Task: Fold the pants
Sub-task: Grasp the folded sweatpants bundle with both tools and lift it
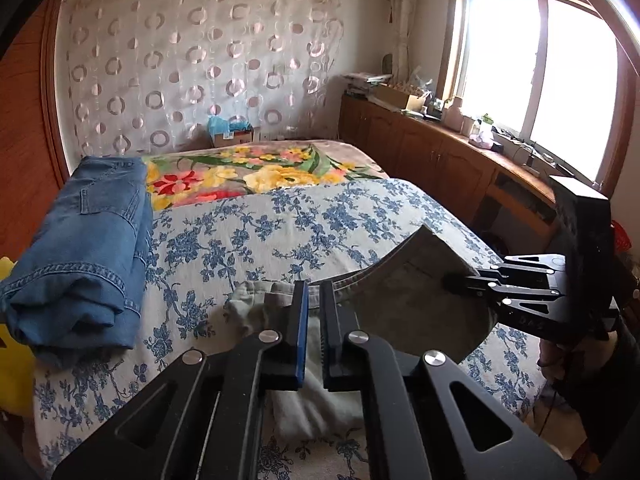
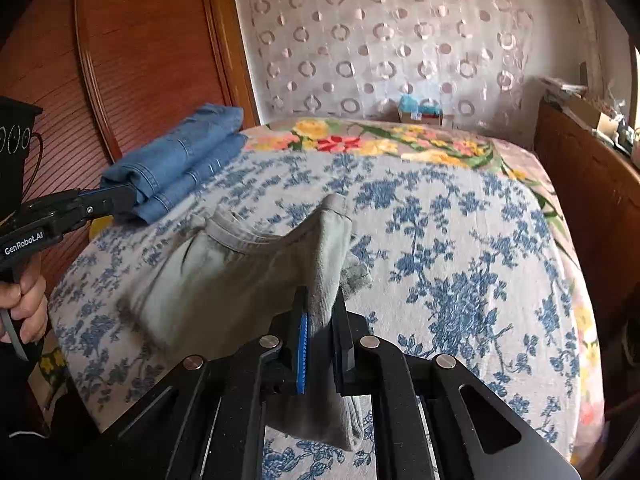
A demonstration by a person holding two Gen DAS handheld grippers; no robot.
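Denim jeans (image 1: 84,248) lie folded, seemingly clear of grey pants (image 2: 240,272).

Both wrist cameras look closely down their fingers toward twelve o'clock across the bed (image 1: 280,220), sharing the gray pants (image 2: 240,276) and folded jeans (image 1: 88,256).

You've got grey pants (image 2: 240,280) bunched and lifted partly off the bed, waistband edge sagging in a curve between two pinched ends. Fabric thick, slightly crumpled; lower part hangs down toward the floral sheet.
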